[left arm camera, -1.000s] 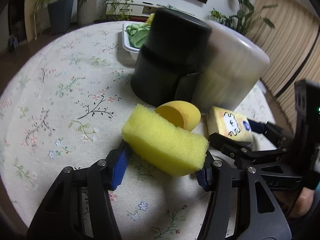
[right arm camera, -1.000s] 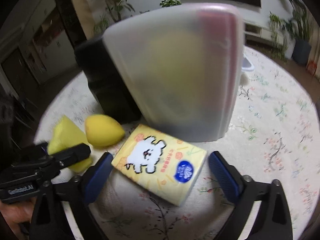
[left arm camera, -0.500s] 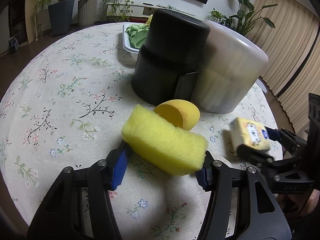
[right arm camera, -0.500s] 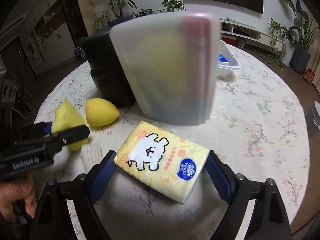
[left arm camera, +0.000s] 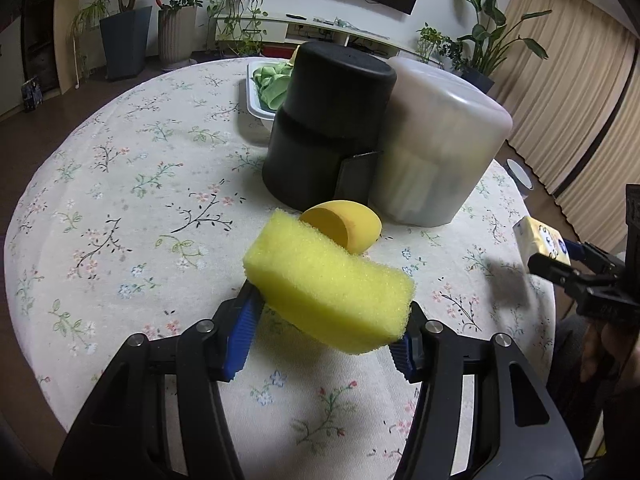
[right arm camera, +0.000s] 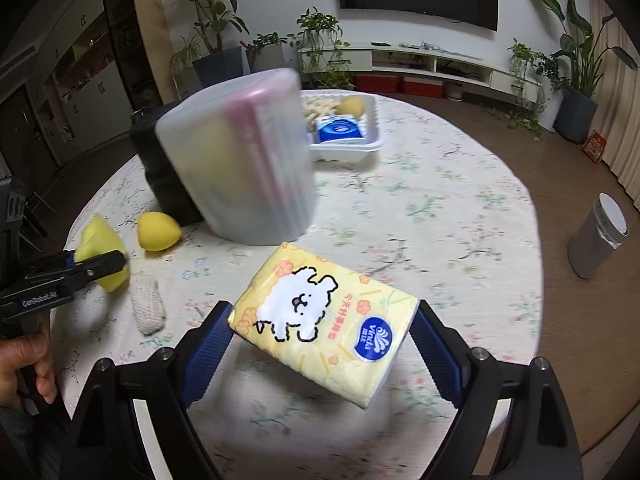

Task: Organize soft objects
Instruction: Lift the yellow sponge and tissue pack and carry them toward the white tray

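My left gripper [left arm camera: 324, 344] is shut on a yellow sponge block [left arm camera: 328, 286] and holds it above the floral tablecloth [left arm camera: 120, 184]. My right gripper [right arm camera: 320, 340] is shut on a yellow tissue pack with a white dog print [right arm camera: 320, 316], lifted off the table; the pack also shows at the right edge of the left wrist view [left arm camera: 542, 242]. A yellow egg-shaped sponge [left arm camera: 340, 230] lies on the cloth in front of the black container [left arm camera: 328, 128]. A small white knitted roll [right arm camera: 148, 304] lies near the left gripper [right arm camera: 96, 268].
A translucent white container [left arm camera: 436, 144] stands beside the black one. A white tray [right arm camera: 360, 148] behind it holds a blue tissue pack [right arm camera: 340, 130] and other soft items; another tray holds green cloth [left arm camera: 272, 78]. A grey bin [right arm camera: 596, 236] stands on the floor.
My right gripper has lifted the tissue pack off the table and pulled back to the right. The left gripper has raised the sponge block slightly.
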The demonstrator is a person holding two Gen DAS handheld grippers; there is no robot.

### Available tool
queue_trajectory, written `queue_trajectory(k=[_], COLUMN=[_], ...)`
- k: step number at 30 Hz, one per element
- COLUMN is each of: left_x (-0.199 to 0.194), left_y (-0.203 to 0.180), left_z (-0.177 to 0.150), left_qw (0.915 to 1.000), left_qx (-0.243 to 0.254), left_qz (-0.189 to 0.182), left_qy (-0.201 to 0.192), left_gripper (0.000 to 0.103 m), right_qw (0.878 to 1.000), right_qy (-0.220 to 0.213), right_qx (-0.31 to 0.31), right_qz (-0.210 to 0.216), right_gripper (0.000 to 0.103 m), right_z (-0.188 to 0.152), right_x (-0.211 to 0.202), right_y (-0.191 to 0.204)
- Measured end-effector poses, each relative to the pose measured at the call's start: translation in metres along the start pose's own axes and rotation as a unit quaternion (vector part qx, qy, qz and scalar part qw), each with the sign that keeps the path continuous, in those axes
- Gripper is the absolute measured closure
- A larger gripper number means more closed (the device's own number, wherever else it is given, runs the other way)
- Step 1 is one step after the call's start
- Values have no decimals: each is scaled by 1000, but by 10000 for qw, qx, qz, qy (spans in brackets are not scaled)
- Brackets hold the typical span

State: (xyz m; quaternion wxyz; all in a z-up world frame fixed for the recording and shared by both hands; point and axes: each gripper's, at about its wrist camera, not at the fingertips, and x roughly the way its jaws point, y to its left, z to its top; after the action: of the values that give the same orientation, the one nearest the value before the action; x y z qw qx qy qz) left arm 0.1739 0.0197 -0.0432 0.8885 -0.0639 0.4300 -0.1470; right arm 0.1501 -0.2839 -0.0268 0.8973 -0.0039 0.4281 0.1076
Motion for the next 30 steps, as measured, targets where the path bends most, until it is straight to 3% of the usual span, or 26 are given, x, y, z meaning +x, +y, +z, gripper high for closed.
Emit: queue_trajectory(k=[8, 16, 24, 30], left_x=[-23, -43, -50, -40], left_y=[19, 47, 75, 68], left_z=[3, 31, 106, 168], left_qw=[9998, 9988, 9965, 9937], left_qx=[-110, -153, 45, 457], left_qz=[141, 381, 701, 873], left_qy=[-86, -249, -454, -532], left_gripper=[49, 49, 49, 49], right_qw=[9993, 9973, 9945, 9926], right_qy=[-86, -216, -464, -620], right_qx=[-29, 40, 38, -9], right_qz=[-351, -696, -936, -1045], right_gripper=[13, 13, 13, 13], right_z=[17, 43, 101, 167], right_x=[-8, -13, -14, -5], right_y=[-41, -85, -128, -154])
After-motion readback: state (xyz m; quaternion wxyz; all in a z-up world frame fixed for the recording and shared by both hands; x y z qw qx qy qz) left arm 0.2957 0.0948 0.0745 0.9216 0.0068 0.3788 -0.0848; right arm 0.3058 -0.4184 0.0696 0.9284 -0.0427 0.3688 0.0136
